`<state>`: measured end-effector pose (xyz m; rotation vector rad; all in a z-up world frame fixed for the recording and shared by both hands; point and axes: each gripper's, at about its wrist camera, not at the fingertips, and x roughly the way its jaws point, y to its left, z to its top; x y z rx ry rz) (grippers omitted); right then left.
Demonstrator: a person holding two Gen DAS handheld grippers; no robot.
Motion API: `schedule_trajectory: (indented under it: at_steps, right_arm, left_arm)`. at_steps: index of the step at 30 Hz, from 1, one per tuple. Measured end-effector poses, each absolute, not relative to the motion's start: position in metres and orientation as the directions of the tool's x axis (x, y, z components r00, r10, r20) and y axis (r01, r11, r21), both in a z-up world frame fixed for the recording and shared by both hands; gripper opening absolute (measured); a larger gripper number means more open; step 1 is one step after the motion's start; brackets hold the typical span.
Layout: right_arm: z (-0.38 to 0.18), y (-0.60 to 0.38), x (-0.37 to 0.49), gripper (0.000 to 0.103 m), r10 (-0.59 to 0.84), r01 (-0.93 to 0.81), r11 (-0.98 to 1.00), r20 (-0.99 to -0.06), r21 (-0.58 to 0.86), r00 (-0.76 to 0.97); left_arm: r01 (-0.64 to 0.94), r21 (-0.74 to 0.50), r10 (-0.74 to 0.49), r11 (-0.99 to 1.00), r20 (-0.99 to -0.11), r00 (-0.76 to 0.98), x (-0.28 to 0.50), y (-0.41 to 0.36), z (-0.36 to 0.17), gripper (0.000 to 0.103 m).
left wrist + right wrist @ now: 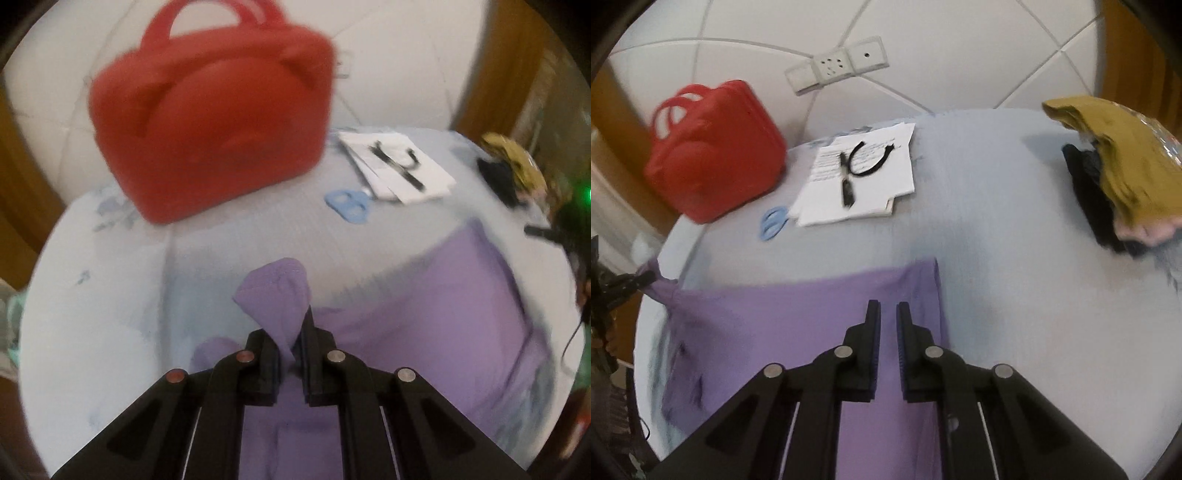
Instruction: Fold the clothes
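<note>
Purple cloth (273,295) sits pinched in the left claw (293,332); right claw (888,314) nearly closed, red bag (210,122) beyond.

Purple garment (798,314) flat on table; corner pinched up

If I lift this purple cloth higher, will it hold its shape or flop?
Probably flop: the purple cloth already bunches into a soft peak in the left hand-held gripper. It looks thin and light, so it should drape and perhaps drag across the table.
</note>
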<state>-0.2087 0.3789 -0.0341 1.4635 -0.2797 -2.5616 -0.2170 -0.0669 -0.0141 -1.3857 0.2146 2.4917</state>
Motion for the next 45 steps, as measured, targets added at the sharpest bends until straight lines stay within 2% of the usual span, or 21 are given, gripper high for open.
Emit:
schedule_trajectory:
  at_steps: [5,11,13,15,17,18,26,27,28,29,32,35,39,40,42,44,45]
  right_arm:
    - [-0.047,0.377,-0.17,0.009,-0.26,0.066,-0.963,-0.845,0.26,-0.468]
    - [-0.06,0.375,-0.199,0.01,-0.256,0.026,-0.962,-0.869,0.27,-0.423]
    - [-0.066,0.367,-0.225,0.014,-0.246,0.027,-0.966,-0.88,0.258,-0.407]
    - [-0.072,0.358,-0.251,0.032,-0.217,0.022,-0.974,-0.896,0.226,-0.387]
    - [-0.078,0.352,-0.267,0.046,-0.209,0.025,-0.976,-0.903,0.215,-0.375]
    - [-0.082,0.348,-0.278,0.05,-0.206,0.027,-0.977,-0.908,0.211,-0.366]
    - [-0.119,0.336,-0.324,0.05,-0.082,0.02,-0.997,-0.958,0.08,-0.275]
    - [-0.123,0.334,-0.326,0.048,-0.077,0.029,-0.997,-0.96,0.072,-0.271]
    - [-0.124,0.33,-0.327,0.039,-0.063,0.047,-0.998,-0.957,0.052,-0.283]
    - [-0.124,0.325,-0.326,0.007,-0.043,0.072,-0.997,-0.956,0.023,-0.292]
    - [-0.112,0.316,-0.319,0.007,-0.041,0.122,-0.993,-0.937,-0.002,-0.348]
    - [-0.086,0.326,-0.299,0.007,-0.109,0.132,-0.99,-0.902,0.058,-0.418]
    - [-0.038,0.347,-0.235,0.007,-0.176,0.186,-0.979,-0.811,0.084,-0.559]
    - [-0.031,0.349,-0.219,0.007,-0.183,0.204,-0.976,-0.794,0.076,-0.58]
    - [-0.027,0.355,-0.183,0.007,-0.199,0.246,-0.967,-0.779,0.059,-0.595]
    - [-0.032,0.358,-0.149,0.007,-0.207,0.278,-0.959,-0.788,0.048,-0.579]
    - [-0.036,0.359,-0.135,0.007,-0.206,0.286,-0.957,-0.801,0.046,-0.562]
  left_arm:
    - [-0.331,0.023,0.136,-0.943,-0.882,-0.451,-0.167,-0.064,-0.039,0.008]
    - [-0.279,-0.006,0.129,-0.96,-0.895,-0.426,-0.158,-0.068,-0.053,0.008]
    - [-0.266,-0.012,0.129,-0.964,-0.893,-0.431,-0.161,-0.07,-0.051,0.008]
    - [-0.251,-0.021,0.132,-0.968,-0.891,-0.434,-0.163,-0.071,-0.049,0.008]
    - [-0.241,-0.031,0.136,-0.97,-0.89,-0.436,-0.165,-0.074,-0.047,0.008]
    - [-0.239,-0.035,0.14,-0.97,-0.889,-0.436,-0.166,-0.075,-0.046,0.008]
    - [-0.23,-0.061,0.157,-0.971,-0.891,-0.426,-0.181,-0.081,-0.048,0.008]
    - [-0.226,-0.062,0.155,-0.972,-0.893,-0.422,-0.183,-0.082,-0.05,0.008]
    - [-0.223,-0.061,0.152,-0.973,-0.895,-0.42,-0.186,-0.083,-0.051,0.008]
    - [-0.218,-0.057,0.147,-0.974,-0.896,-0.419,-0.189,-0.083,-0.051,0.008]
    - [-0.197,-0.05,0.133,-0.979,-0.893,-0.43,-0.198,-0.085,-0.048,0.008]
    - [-0.187,-0.038,0.123,-0.982,-0.874,-0.47,-0.196,-0.084,-0.036,0.008]
    - [-0.206,0.016,0.099,-0.978,-0.838,-0.536,-0.166,-0.078,-0.021,0.01]
    - [-0.215,0.021,0.102,-0.976,-0.834,-0.542,-0.156,-0.076,-0.021,0.011]
    - [-0.242,0.025,0.11,-0.97,-0.842,-0.528,-0.133,-0.071,-0.028,0.025]
    - [-0.271,0.001,0.133,-0.963,-0.869,-0.476,-0.111,-0.068,-0.044,0.063]
    - [-0.274,-0.014,0.141,-0.962,-0.88,-0.453,-0.102,-0.069,-0.049,0.068]
